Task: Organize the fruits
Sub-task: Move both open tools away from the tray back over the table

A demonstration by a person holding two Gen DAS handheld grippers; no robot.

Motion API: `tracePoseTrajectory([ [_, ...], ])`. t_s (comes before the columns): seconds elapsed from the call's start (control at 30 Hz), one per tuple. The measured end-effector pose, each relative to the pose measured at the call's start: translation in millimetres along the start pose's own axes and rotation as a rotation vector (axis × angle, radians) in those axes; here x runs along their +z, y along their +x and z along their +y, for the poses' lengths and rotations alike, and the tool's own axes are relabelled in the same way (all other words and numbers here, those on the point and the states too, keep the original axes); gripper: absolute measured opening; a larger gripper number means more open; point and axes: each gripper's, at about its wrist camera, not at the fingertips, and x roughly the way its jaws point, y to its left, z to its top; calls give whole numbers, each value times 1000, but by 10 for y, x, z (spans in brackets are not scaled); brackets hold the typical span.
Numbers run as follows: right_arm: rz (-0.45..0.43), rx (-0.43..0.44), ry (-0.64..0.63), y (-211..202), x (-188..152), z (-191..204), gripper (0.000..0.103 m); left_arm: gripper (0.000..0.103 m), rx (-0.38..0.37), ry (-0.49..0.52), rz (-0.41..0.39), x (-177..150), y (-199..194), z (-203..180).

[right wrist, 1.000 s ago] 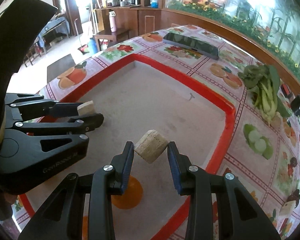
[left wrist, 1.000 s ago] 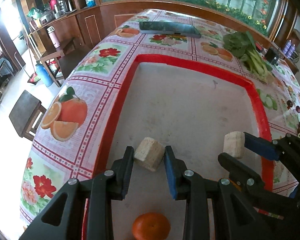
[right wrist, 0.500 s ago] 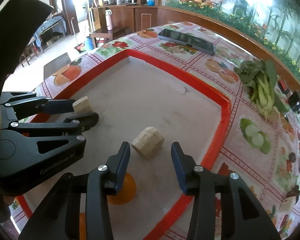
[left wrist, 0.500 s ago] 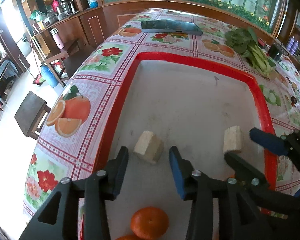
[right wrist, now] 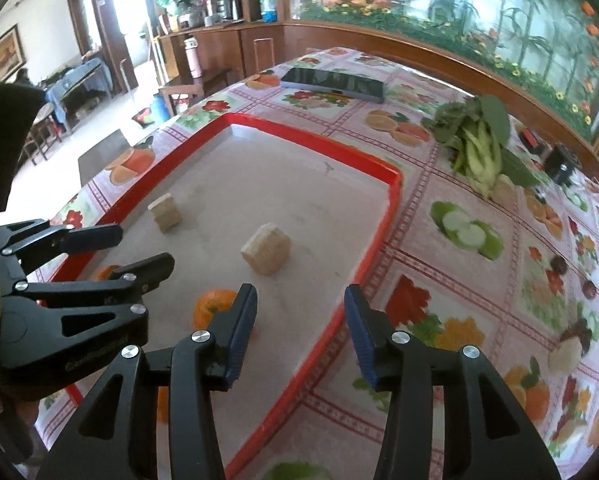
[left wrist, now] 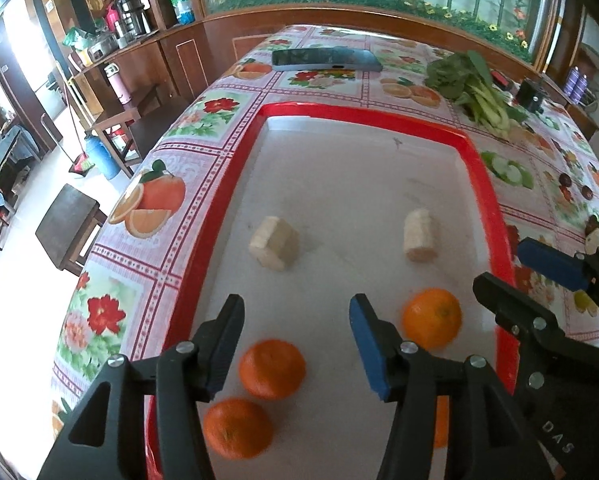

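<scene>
A red-rimmed tray (left wrist: 239,184) with a grey floor lies on the flowered tablecloth. Two pale cut fruit chunks rest on it: the left chunk (left wrist: 274,243) (right wrist: 164,213) and the right chunk (left wrist: 419,235) (right wrist: 266,249). Several oranges sit at the tray's near end, among them one (left wrist: 272,368), one (left wrist: 237,427) and one (left wrist: 432,318) (right wrist: 213,307). My left gripper (left wrist: 295,344) is open and empty, pulled back above the oranges. My right gripper (right wrist: 299,332) is open and empty, behind the right chunk, near the tray's rim (right wrist: 395,184).
A dark phone (left wrist: 325,59) (right wrist: 332,84) lies at the table's far end. Leafy greens (left wrist: 475,88) (right wrist: 479,140) lie at the far right beside a small black object (right wrist: 562,165). The table's left edge drops to the floor, where stools (left wrist: 69,224) stand.
Both grippers opened, let go of their fruit chunks and drew back toward the near end of the tray. The chunks now rest on the tray floor, and more oranges came into view.
</scene>
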Motion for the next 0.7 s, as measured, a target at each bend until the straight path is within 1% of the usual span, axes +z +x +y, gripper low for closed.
tracePoseTrajectory([
  [0.23,-6,-5,-4,-193,-215,-22,46,58,-14,3,-15,-110,-178,-120],
  [0.43,-1,-7,11,-362,-439,-139,48,58,-44,15,-24,-188,-309,-324],
  [0.6,13,-16,59,-481,-679,-346,50,59,-81,59,-22,-267,-388,-648],
  [0.7,23,-20,115,-554,-848,-539,51,59,-99,102,-15,-316,-403,-907],
])
